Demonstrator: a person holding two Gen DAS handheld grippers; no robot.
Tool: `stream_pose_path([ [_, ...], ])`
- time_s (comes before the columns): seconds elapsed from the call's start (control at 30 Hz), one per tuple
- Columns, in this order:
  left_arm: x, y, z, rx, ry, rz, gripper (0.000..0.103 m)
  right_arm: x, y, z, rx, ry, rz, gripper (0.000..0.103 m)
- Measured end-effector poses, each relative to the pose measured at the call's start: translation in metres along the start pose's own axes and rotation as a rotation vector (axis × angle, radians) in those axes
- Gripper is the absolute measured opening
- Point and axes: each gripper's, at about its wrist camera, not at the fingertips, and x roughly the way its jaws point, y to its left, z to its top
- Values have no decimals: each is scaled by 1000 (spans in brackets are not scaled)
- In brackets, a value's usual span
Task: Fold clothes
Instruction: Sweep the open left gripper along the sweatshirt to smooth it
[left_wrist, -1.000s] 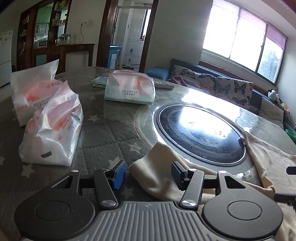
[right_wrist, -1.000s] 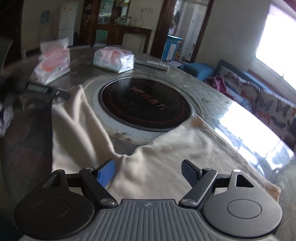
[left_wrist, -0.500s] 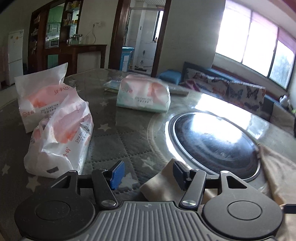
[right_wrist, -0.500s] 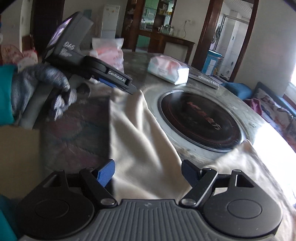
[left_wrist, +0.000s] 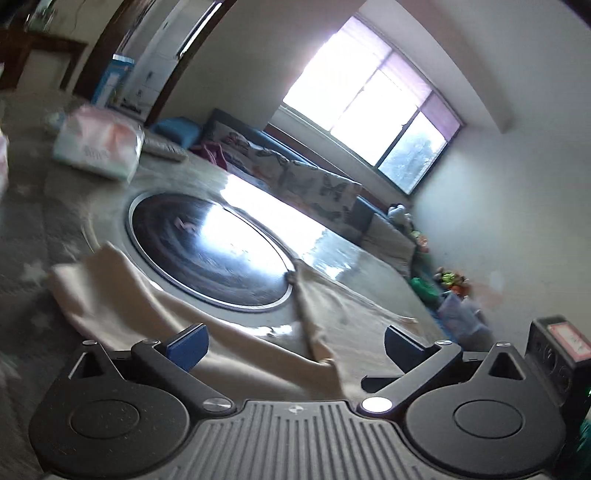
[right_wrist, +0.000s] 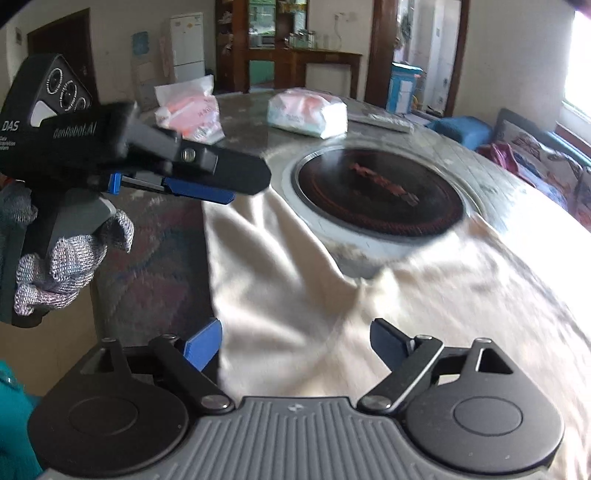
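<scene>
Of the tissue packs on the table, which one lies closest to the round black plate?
The flat white and pink pack, lying alone just behind the black plate. The other packs stand further left, away from it.

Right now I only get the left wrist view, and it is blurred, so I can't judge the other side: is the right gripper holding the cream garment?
Observer: No. The right gripper hangs over the cream garment. Its jaws are opening, with the cloth beneath them unpinched.
Operator: How does my left gripper look from there?
Observer: The left gripper hovers above the garment's corner beside the induction cooktop. Its jaws are opening and grip nothing, and a grey-gloved hand holds it.
</scene>
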Motion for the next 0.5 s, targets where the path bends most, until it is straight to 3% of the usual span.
stream_pose_path([
  [0.13,15,10,-9,-134,28,-133,103,-10,-13,-14,71,3,-33,99],
  [0.2,22,11,-14,-160,48,-135,103,-13,-20,-20,112,6,-43,100],
  [0.33,27,5,-13,-90,59,-60,103,-14,-29,-25,151,9,-52,100],
  [0.5,15,13,-3,-26,17,135,103,-12,-30,-29,151,11,-49,103],
])
